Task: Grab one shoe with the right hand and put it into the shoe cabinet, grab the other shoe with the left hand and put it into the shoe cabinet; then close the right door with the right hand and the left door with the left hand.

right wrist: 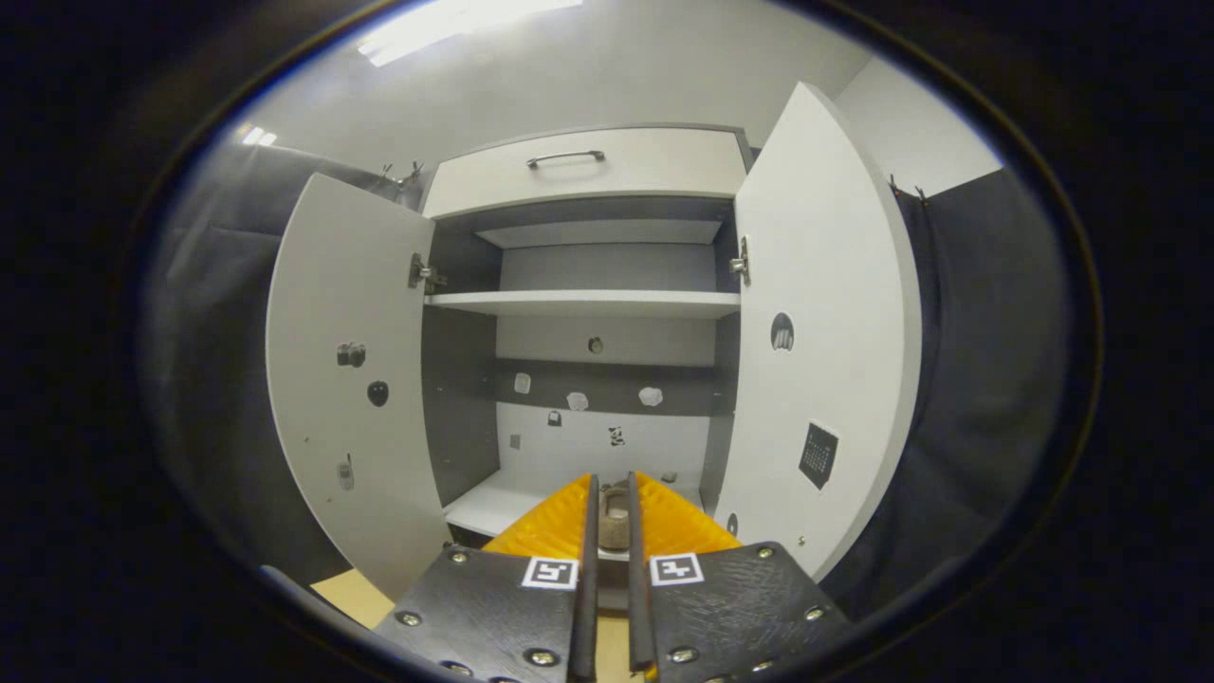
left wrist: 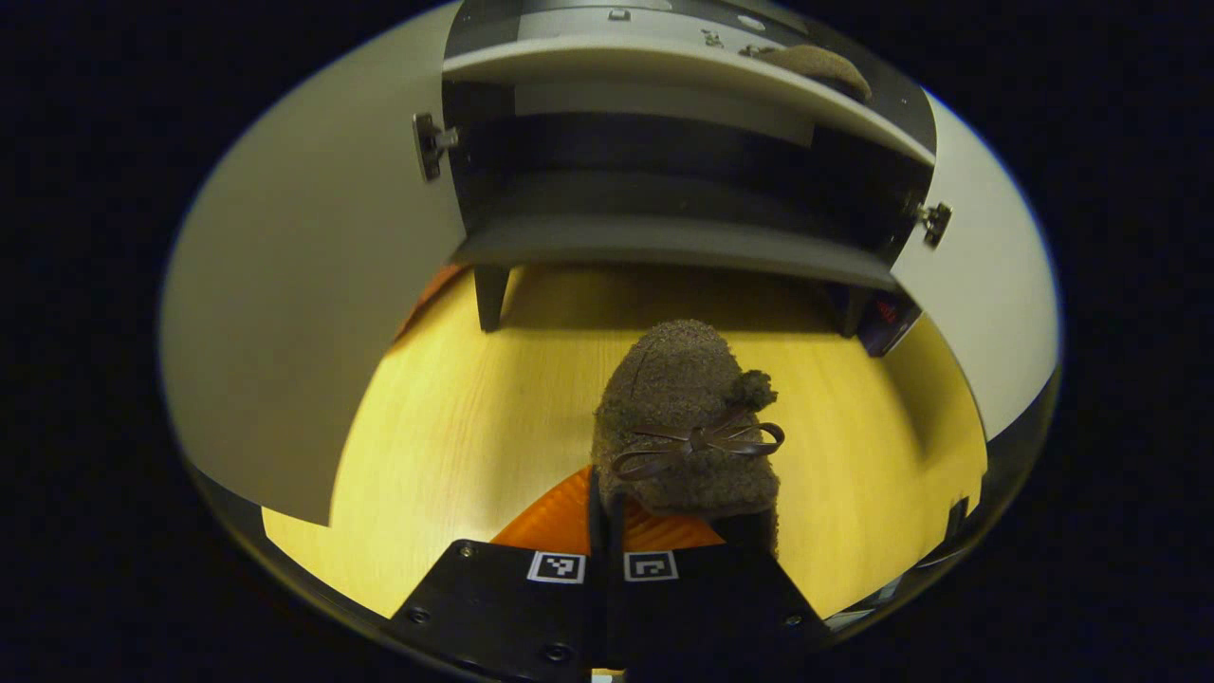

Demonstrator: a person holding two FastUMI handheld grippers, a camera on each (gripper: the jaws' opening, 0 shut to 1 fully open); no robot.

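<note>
In the left gripper view we look down at our left gripper (left wrist: 607,517), its fingers drawn close on the heel of a brown shoe (left wrist: 685,427) above the wooden floor (left wrist: 455,436), in front of the cabinet (left wrist: 664,242). Both doors stand wide, the left door (left wrist: 303,313) near our side. The right gripper (right wrist: 608,517) points level into the cabinet, fingers narrow with a small gap; the other shoe (right wrist: 615,517) sits on the bottom shelf (right wrist: 493,503) just past them, but we cannot tell if they touch it. The right door (right wrist: 825,332) is open.
</note>
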